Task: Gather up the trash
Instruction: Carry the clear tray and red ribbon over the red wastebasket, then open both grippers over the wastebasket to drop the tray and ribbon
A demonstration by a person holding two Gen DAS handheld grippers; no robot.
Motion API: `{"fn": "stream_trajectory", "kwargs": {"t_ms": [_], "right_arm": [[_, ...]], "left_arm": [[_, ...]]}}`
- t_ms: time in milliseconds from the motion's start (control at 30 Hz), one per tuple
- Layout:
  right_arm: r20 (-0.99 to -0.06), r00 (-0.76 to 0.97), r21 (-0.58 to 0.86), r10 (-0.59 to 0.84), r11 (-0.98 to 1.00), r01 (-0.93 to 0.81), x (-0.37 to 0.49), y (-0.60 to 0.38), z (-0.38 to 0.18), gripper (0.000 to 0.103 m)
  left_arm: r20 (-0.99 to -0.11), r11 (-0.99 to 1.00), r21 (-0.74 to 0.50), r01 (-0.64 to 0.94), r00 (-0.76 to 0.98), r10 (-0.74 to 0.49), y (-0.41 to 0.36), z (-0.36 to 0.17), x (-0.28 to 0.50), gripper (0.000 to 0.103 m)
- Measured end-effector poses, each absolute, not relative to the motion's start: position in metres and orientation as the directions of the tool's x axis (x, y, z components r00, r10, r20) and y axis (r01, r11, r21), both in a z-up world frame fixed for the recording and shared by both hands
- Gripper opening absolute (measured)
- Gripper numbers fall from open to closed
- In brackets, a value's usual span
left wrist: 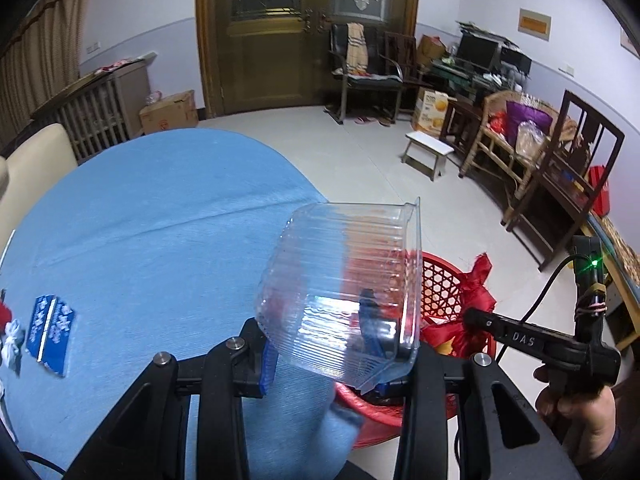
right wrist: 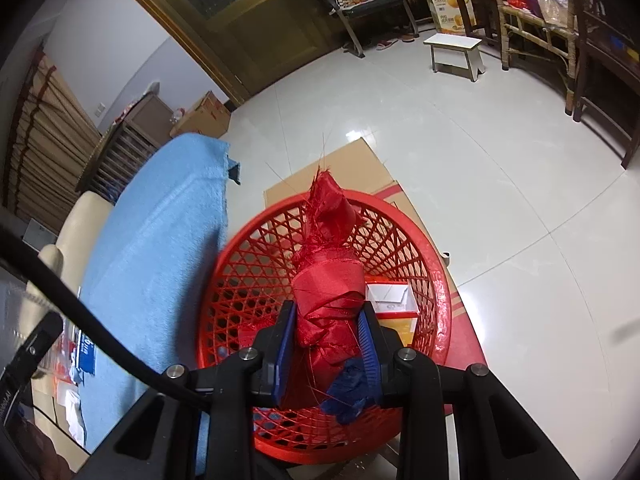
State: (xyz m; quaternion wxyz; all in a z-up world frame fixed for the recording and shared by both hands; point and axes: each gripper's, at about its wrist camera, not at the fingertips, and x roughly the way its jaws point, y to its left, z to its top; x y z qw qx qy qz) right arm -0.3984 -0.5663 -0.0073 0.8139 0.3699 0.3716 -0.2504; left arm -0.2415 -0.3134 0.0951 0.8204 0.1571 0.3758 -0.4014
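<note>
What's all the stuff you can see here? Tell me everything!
clear plastic container: one, see-through and ribbed, in the left gripper over the table edge
red cloth bundle: one, red and frayed, in the right gripper above the basket
basket: one, red lattice, on the floor beside the table
white box: one, inside the basket
blue packet: one, blue and white, on the tablecloth
tablecloth: one, light blue
stool: one, white, on the floor
left gripper: black, blue pads, shut on the container
right gripper: black, shut on the bundle
</note>
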Motion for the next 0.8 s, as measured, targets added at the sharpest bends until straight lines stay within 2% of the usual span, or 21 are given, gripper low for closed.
{"fn": "stream_trajectory", "kwargs": {"t_ms": [467,800], "right_arm": [[-0.814,0.567,0.380,-0.128,0.622,0.685,-0.395,-0.567,-0.017,0.033],[-0.818,0.561,0.366,-0.130,0.634,0.681,-0.390,-0.563,-0.018,0.033]], "left_arm": [[-0.822,0.573,-0.015,0.819,0.316,-0.473,-0.361,0.069,-0.254,0.039],[-0.837,0.571,-0.005,0.821,0.309,-0.451,-0.370,0.062,-0.255,0.039]]}}
